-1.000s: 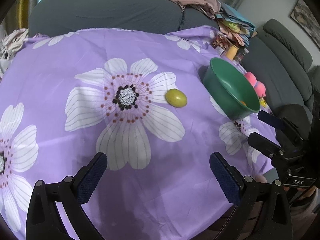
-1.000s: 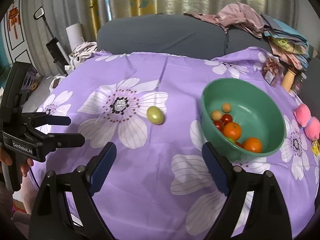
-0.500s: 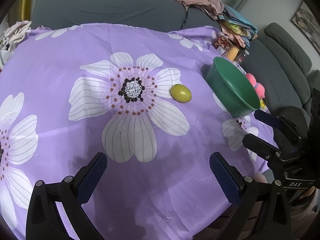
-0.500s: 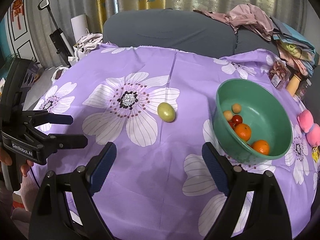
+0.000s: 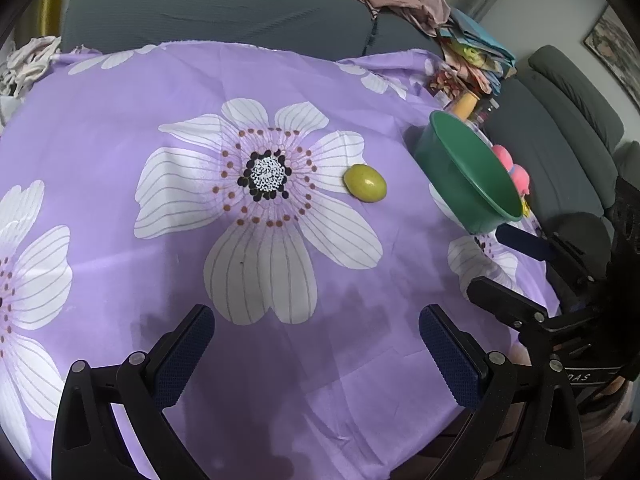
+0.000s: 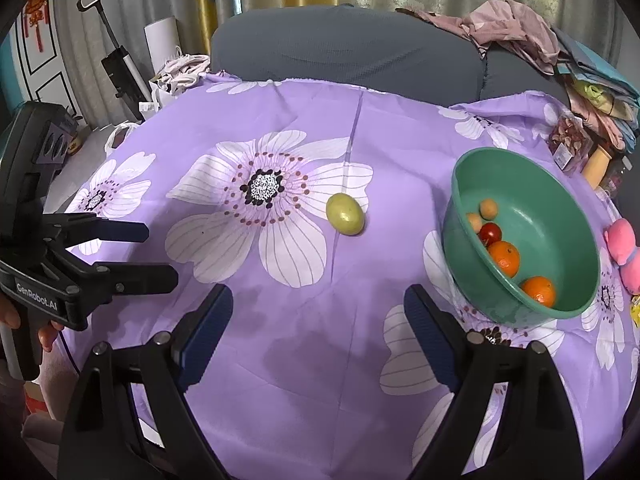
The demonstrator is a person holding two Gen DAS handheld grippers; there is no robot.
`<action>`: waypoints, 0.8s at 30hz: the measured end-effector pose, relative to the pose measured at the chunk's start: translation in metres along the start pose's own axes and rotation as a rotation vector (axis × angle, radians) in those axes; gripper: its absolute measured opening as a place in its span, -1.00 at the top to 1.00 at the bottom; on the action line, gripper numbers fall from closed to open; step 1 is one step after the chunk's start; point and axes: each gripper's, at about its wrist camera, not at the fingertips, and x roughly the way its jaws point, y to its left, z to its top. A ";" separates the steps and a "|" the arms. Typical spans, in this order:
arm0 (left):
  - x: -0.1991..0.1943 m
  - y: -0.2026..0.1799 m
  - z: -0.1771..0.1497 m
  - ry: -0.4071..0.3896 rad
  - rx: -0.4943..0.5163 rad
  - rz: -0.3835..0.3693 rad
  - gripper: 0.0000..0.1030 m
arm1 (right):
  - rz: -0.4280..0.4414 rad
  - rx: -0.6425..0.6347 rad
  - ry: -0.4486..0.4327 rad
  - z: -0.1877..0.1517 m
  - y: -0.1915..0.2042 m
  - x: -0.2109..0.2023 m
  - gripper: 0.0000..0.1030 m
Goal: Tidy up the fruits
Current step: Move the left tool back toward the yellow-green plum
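Observation:
A yellow-green oval fruit lies alone on the purple flowered cloth, beside the big flower's right petals. To its right stands a green bowl holding two oranges, a red fruit and small tan fruits. My left gripper is open with nothing between its fingers, well short of the fruit. My right gripper is open and empty too, near the table's front edge. Each gripper shows in the other's view: the right, the left.
A pink plush toy lies right of the bowl. Snack packets and a bottle stand behind the bowl. A grey sofa with piled clothes runs behind the table. A vacuum leans at far left.
Both views have shifted so the fruit and bowl sit further right and slightly lower. The fruit and bowl themselves have not moved. Both grippers stay open.

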 end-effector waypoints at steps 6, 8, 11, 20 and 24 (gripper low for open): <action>0.001 0.000 0.000 0.001 -0.001 0.001 -0.97 | 0.005 0.006 0.016 -0.001 -0.002 0.008 -0.72; 0.001 0.000 0.001 0.003 0.000 0.001 -0.97 | 0.008 0.009 0.022 -0.001 -0.002 0.011 -0.72; 0.002 0.000 0.002 0.006 0.000 -0.001 -0.97 | 0.014 0.011 0.030 -0.001 -0.002 0.017 -0.72; 0.010 -0.004 0.019 0.017 0.026 -0.014 -0.97 | 0.026 0.031 0.056 -0.002 -0.007 0.033 -0.72; 0.016 -0.006 0.026 0.025 0.033 -0.018 -0.97 | 0.032 0.037 0.063 0.000 -0.011 0.040 -0.72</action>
